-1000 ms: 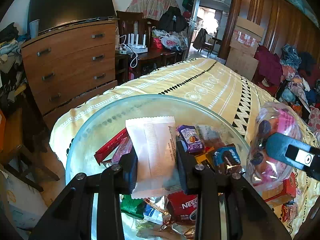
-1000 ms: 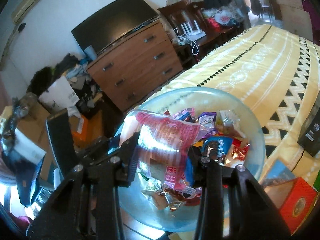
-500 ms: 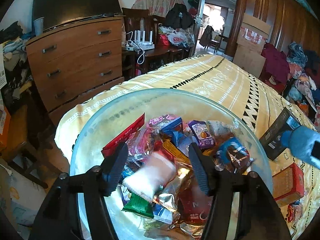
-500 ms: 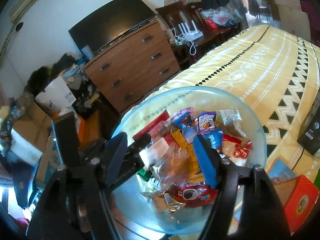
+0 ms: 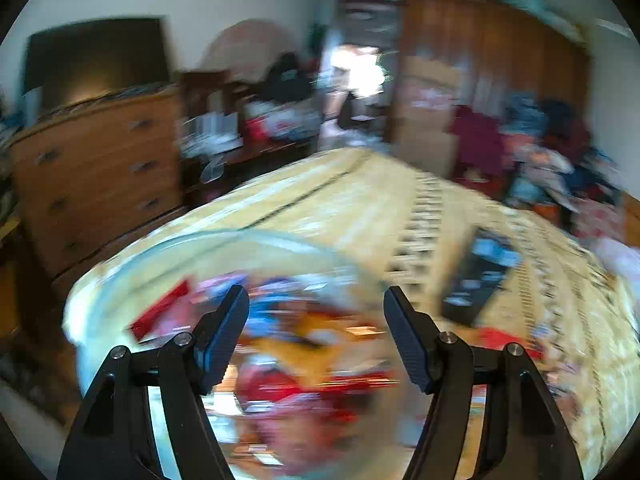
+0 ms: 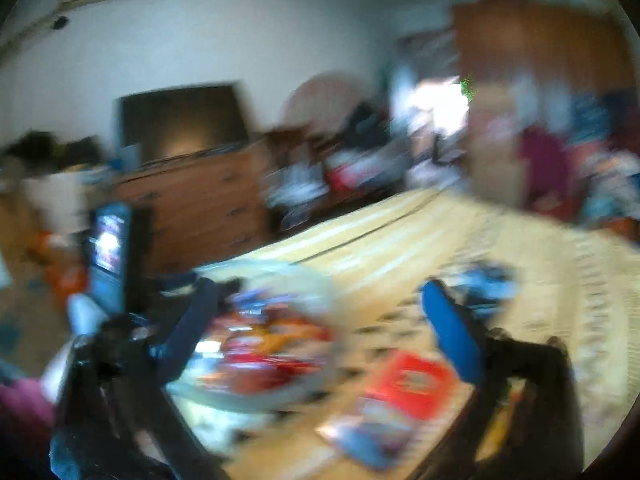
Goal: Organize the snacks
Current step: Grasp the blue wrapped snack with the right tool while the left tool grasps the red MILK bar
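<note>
Left gripper [image 5: 316, 334]: its fingers stand apart and are opening; nothing sits between them. They hang above the glass bowl, with the snack pile blurred below the gap.
Right gripper [image 6: 320, 330]: its fingers are spread very wide and are opening; nothing is pinched between them. The left finger lies over the bowl's side, the right finger over the bedspread.
Glass bowl [image 5: 120, 292]: a clear, round bowl on the near end of the bed, close to the edge that faces the dresser.
Snacks [image 5: 304, 360]: a heap of bright wrappers, red, orange and blue, inside the bowl; too blurred to tell the packets apart.
Red box [image 6: 412, 384]: flat on the bedspread, just beside the bowl on its right, seen between the right gripper's fingers.
Blue packet [image 6: 368, 436]: lies on the bedspread, just in front of the red box.
Dark box [image 5: 480, 276]: lies on the bed to the right of the bowl, apart from it.
Bed [image 5: 360, 200]: covered by a yellow patterned spread.
Dresser [image 5: 96, 176]: wooden, with drawers, beyond the foot of the bed; a dark screen [image 5: 96, 56] stands on top.
</note>
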The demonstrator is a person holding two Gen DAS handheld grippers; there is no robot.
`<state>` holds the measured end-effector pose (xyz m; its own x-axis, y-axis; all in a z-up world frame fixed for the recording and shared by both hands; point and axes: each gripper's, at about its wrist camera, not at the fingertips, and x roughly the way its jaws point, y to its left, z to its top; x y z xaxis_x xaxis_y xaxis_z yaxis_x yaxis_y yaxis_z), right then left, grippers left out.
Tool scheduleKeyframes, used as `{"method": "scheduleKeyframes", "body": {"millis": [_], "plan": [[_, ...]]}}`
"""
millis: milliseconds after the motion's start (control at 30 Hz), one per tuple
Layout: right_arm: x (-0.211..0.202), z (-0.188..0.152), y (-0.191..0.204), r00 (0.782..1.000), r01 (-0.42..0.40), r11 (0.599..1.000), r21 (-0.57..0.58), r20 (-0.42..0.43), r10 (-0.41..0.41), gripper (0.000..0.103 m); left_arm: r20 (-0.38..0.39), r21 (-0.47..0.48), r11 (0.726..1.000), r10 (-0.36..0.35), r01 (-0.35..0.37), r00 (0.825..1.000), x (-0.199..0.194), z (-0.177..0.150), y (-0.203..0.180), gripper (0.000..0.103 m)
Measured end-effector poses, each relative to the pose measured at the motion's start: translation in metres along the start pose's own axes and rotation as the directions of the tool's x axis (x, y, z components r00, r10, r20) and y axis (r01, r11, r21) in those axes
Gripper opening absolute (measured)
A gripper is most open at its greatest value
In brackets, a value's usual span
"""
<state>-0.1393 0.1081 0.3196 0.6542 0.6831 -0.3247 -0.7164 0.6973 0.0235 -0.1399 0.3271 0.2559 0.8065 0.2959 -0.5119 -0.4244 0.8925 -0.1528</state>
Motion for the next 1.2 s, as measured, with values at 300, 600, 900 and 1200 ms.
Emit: {"method": "scheduleKeyframes", "body": {"millis": [300, 600, 900, 1200], "plan": [[-0.053, -0.149, -0.198, 0.889, 0.349, 0.878, 0.327, -0.413, -0.200, 0.084, -0.160, 0.202, 0.908, -0.339, 0.367, 0.927, 0.005, -0.048, -0.178, 0.071], [0.010, -0.211, -0.294, 0.839, 0.357, 0.838, 0.414, -0.536, -0.093, 0.072, -0.417, 0.203, 0.870, -0.338, 0.449, 0.843, 0.067, -0.134, -0.258, 0.071], [0.076, -0.233, -0.319, 0.808, 0.317, 0.878, 0.359, -0.586, -0.052, 0.037, -0.485, 0.239, 0.879, -0.259, 0.412, 0.835, 0.096, -0.171, -0.267, 0.071], [-0.059, -0.228, -0.312, 0.911, 0.276, 0.784, 0.555, -0.411, -0.030, 0.035, -0.601, 0.181, 0.823, -0.340, 0.538, 0.723, 0.121, -0.200, -0.304, 0.071]]}}
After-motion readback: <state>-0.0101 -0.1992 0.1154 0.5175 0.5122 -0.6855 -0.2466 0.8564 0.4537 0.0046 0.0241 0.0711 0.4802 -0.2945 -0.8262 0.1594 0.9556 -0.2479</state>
